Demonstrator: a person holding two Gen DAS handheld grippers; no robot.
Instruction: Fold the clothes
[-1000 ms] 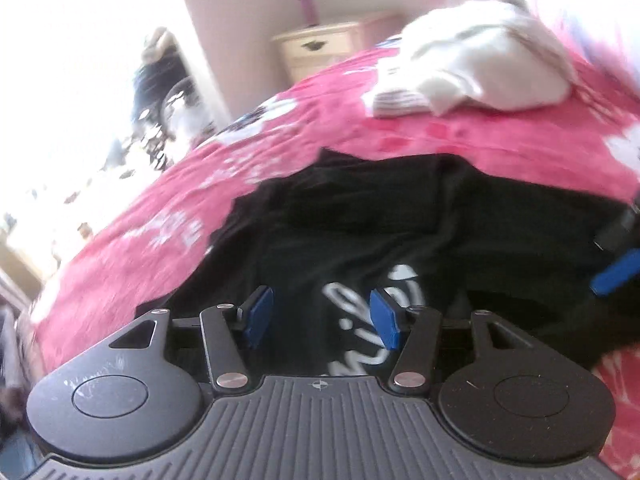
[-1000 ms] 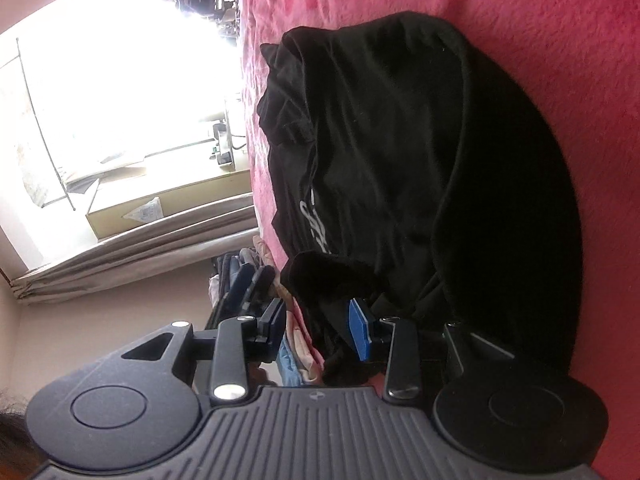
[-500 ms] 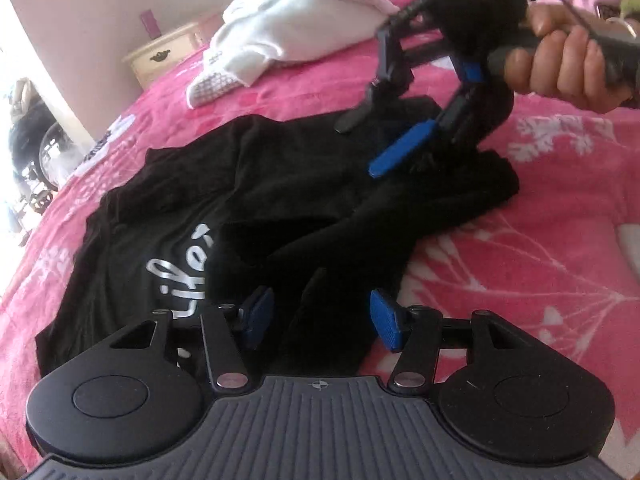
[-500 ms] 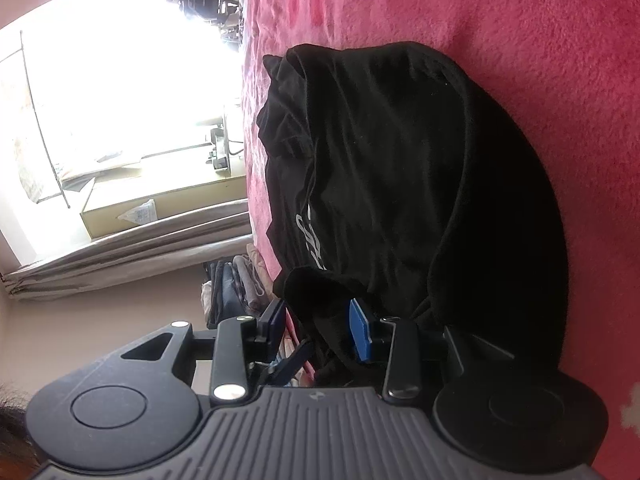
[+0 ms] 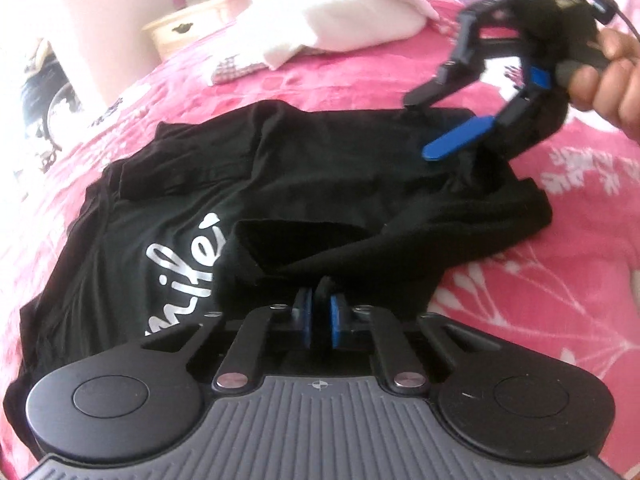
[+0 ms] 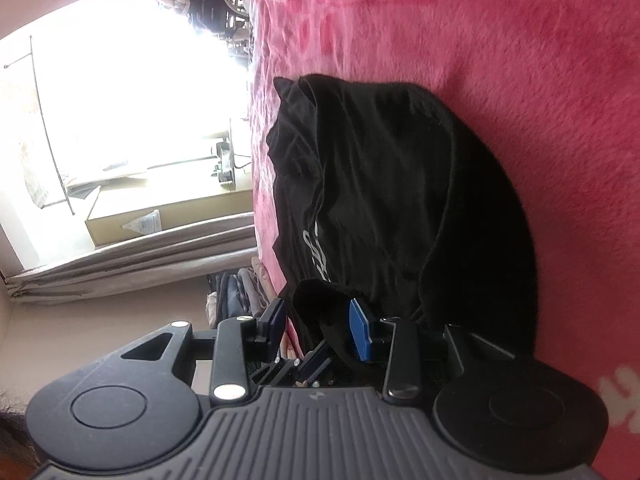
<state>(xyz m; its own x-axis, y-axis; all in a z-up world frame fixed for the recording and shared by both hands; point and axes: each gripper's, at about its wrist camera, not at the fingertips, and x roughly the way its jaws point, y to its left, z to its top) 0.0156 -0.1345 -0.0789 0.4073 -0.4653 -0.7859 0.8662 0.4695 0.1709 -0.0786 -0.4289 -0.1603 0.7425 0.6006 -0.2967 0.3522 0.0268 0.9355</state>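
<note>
two grippers in view, both at one black t-shirt [image 5: 320,184] spread rumpled across the centre of the left wrist view on a pink bedspread [image 5: 540,280]. white lettering [image 5: 188,276] on the shirt sits at lower left of centre. the left gripper [image 5: 319,316], bottom centre, has its blue pads pressed together with a pinch of the shirt's near edge caught between them. upper left of that frame: a pale nightstand [image 5: 188,28]; upper centre: a white heap of clothes [image 5: 340,20] lying well apart from the shirt. upper right: the right gripper [image 5: 448,120], held in a hand [image 5: 608,80], fingers spread wide over the shirt's far edge, black cloth hanging behind the blue pad.

right wrist view, rotated sideways: bright window [image 6: 132,112] at left, the shirt at centre, bedspread at right. the right gripper's pads stand apart, a fold of cloth between them, not clamped.
</note>
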